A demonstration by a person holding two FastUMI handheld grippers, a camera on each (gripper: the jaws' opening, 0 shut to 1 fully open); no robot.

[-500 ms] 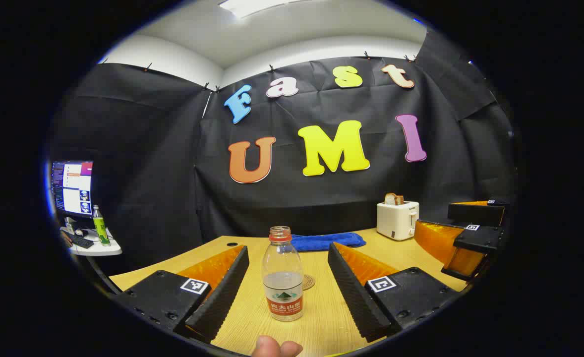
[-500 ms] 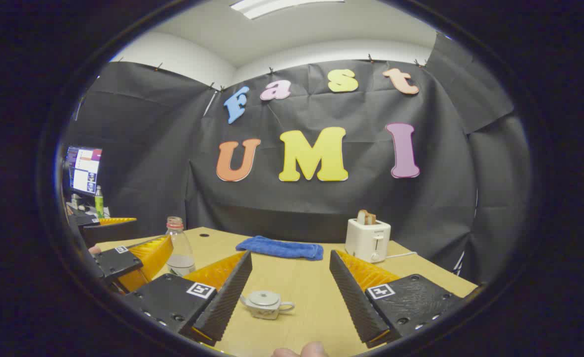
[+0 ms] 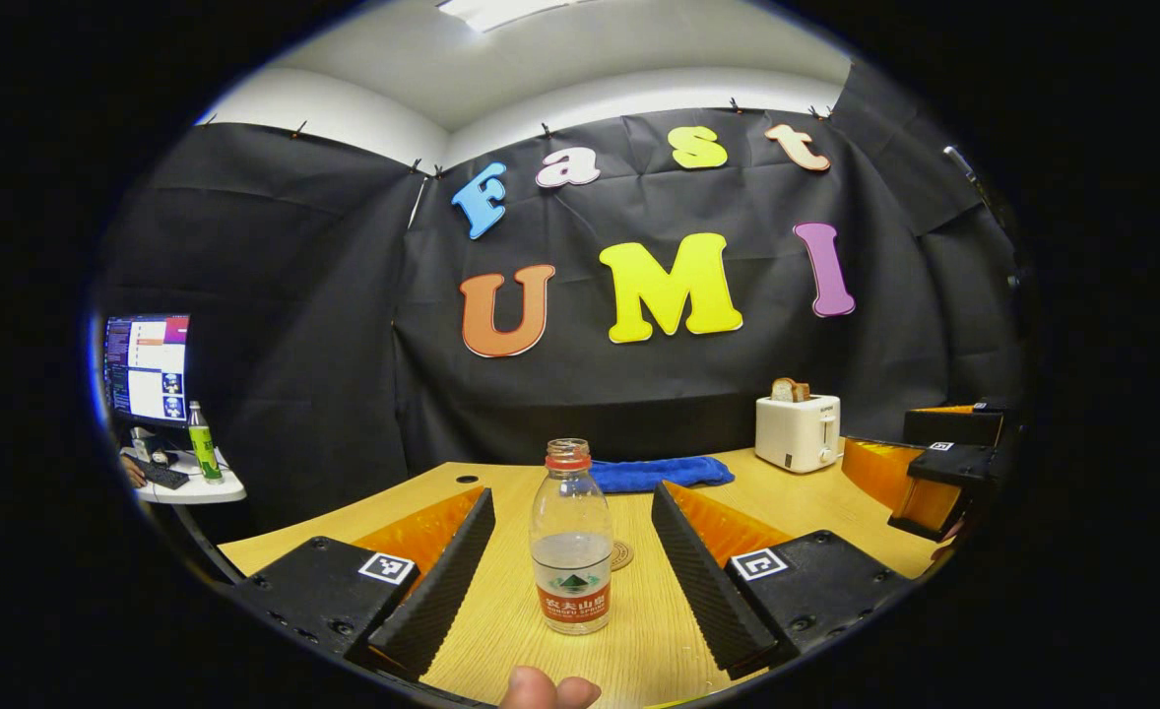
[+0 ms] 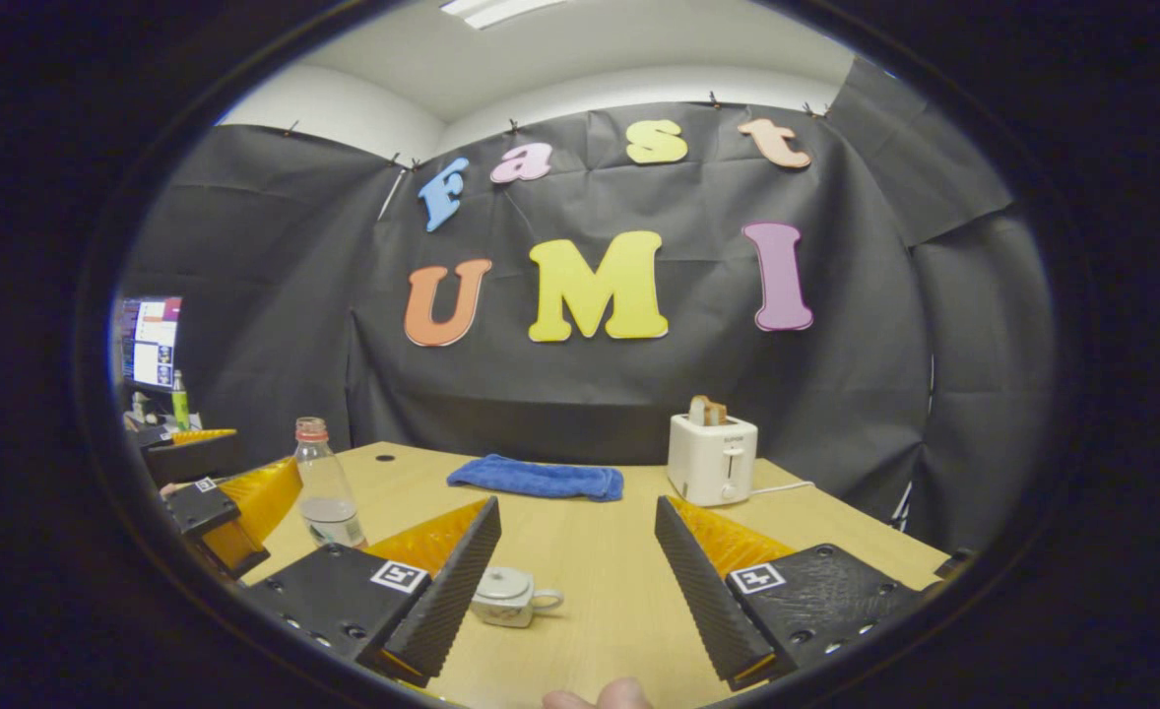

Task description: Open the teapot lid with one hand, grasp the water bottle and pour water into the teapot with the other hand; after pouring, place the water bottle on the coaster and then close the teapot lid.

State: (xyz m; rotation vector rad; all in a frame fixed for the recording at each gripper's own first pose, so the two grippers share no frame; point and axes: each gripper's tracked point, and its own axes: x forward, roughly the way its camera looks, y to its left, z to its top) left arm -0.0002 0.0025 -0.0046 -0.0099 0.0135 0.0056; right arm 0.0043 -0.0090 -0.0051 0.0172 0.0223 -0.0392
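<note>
Tabletop (image 3: pixel 816 492): carries all items. Left gripper (image 3: pixel 572 576): fingers wide apart, flanking the upright water bottle (image 3: pixel 571 537) without contact. Right gripper (image 4: pixel 577 576): fingers wide apart, holding nothing; the teapot (image 4: pixel 507 597), lid on, stands just beside its left finger. Coaster (image 3: pixel 621 555): directly behind the bottle.

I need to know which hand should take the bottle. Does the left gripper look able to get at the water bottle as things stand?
Probably yes. The left gripper is open, and the water bottle stands upright on the table straight ahead between its fingers, touching neither. Nothing lies between; the coaster sits behind it.
</note>
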